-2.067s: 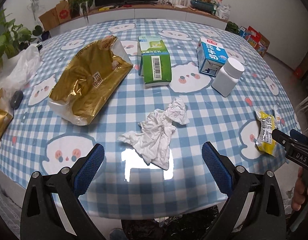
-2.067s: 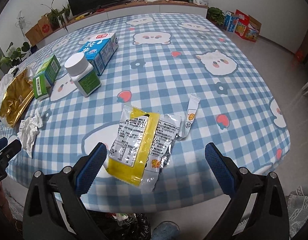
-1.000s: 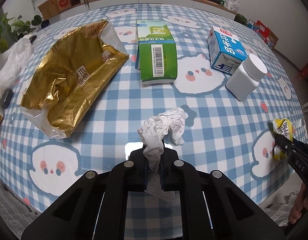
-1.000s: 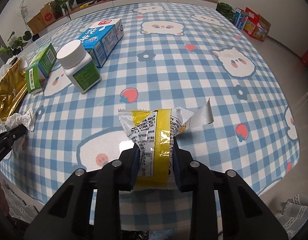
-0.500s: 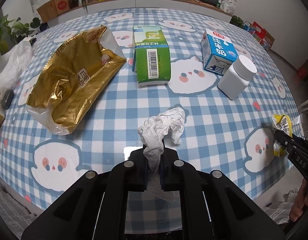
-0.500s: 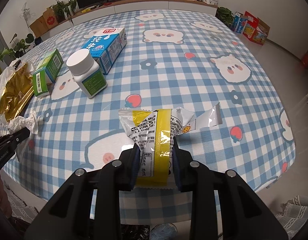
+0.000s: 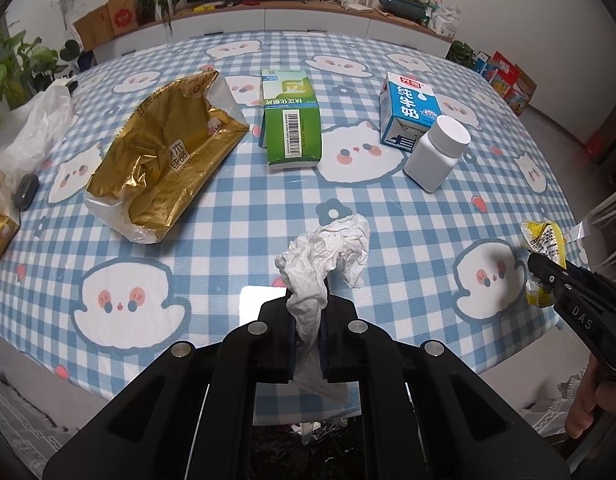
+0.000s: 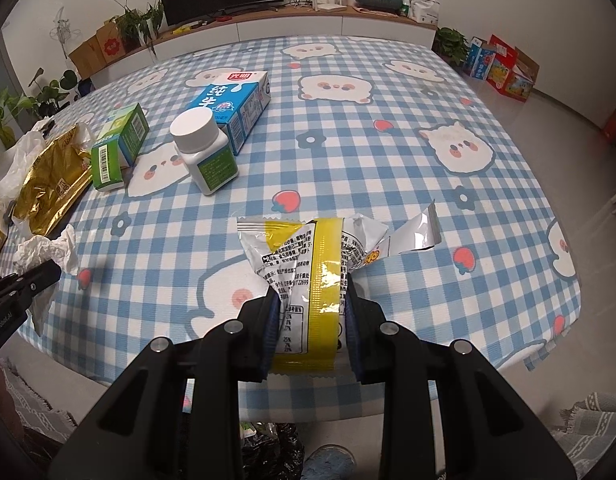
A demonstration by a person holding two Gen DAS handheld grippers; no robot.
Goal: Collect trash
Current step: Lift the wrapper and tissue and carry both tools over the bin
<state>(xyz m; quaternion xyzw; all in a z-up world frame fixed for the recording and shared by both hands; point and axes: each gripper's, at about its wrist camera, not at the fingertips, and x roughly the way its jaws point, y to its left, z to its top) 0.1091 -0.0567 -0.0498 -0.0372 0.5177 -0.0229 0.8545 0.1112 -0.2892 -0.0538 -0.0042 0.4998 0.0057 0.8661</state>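
My left gripper (image 7: 308, 320) is shut on a crumpled white tissue (image 7: 327, 252), which hangs lifted above the checked tablecloth (image 7: 228, 220). A yellow and silver snack wrapper (image 8: 308, 264) is pinched in my right gripper (image 8: 311, 312), raised over the table's near edge. Each gripper shows in the other's view: the right gripper (image 7: 537, 266) with the snack wrapper (image 7: 545, 240) at the right edge, the left gripper (image 8: 54, 270) with the tissue (image 8: 48, 250) at the left edge.
On the table lie a torn gold bag (image 7: 164, 156), a green carton (image 7: 292, 128), a blue milk carton (image 7: 407, 108) and a white bottle (image 7: 437, 152). A white plastic bag (image 7: 36, 128) sits far left. A dark trash bag (image 8: 268, 452) lies on the floor below the edge.
Both grippers closed on their trash, the left on the tissue and the right on the wrapper, and have since lifted them up and back from the table.
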